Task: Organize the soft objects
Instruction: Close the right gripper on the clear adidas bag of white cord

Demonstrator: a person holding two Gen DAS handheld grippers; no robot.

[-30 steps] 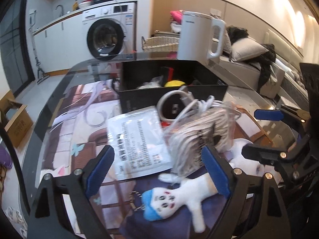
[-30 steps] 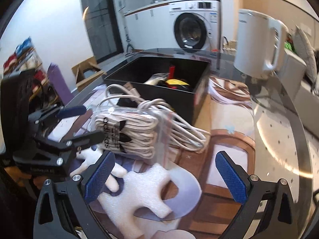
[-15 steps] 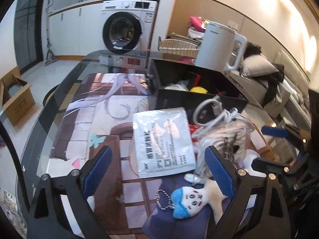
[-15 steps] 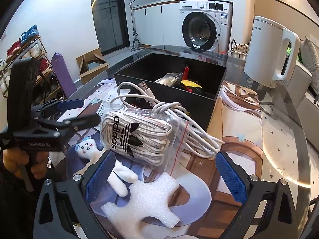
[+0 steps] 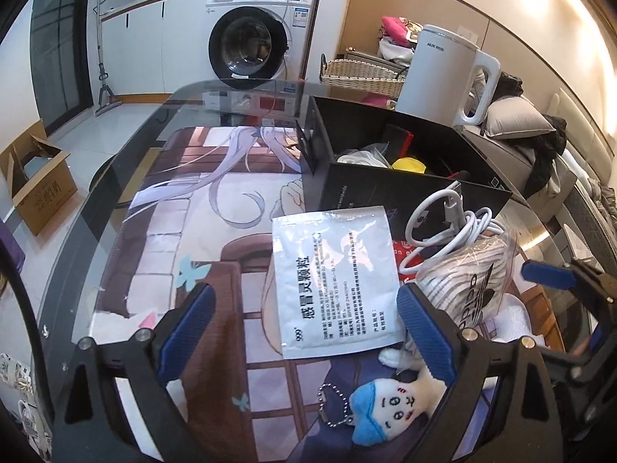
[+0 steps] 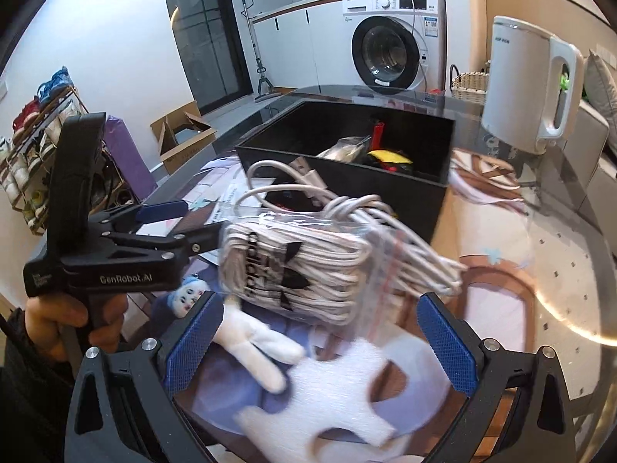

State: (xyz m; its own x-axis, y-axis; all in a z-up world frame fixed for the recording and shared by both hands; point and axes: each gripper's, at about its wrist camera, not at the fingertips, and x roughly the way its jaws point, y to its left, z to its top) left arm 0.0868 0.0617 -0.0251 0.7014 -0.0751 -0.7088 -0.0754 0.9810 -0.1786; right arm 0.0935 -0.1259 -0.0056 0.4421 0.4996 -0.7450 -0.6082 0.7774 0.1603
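Note:
A clear bag of white adidas socks [image 6: 293,266] lies on a coil of white cable [image 6: 389,231] in front of the black box [image 6: 435,208]. A small plush doll with a blue cap [image 5: 389,405] lies beside it, its legs [image 6: 250,335] by a white foam piece [image 6: 335,397]. My left gripper [image 5: 304,332] is open over a white medicine sachet [image 5: 335,277], its right finger beside the sock bag [image 5: 466,281]. Also open, my right gripper [image 6: 320,343] hangs above the doll's legs and the foam, close to the bag. The left gripper [image 6: 193,227] shows at the bag's left edge.
The black box [image 5: 405,177] holds a yellow item and other things. Behind it stands a white kettle [image 5: 443,73]. The glass table [image 5: 96,200] carries a printed mat [image 5: 200,223]. On the floor are a cardboard box [image 5: 38,189] and a washing machine [image 5: 250,46].
The left view has swung left, so the sachet now lies between its fingers and the sock bag sits at the right. The right gripper has closed in on the sock bag.

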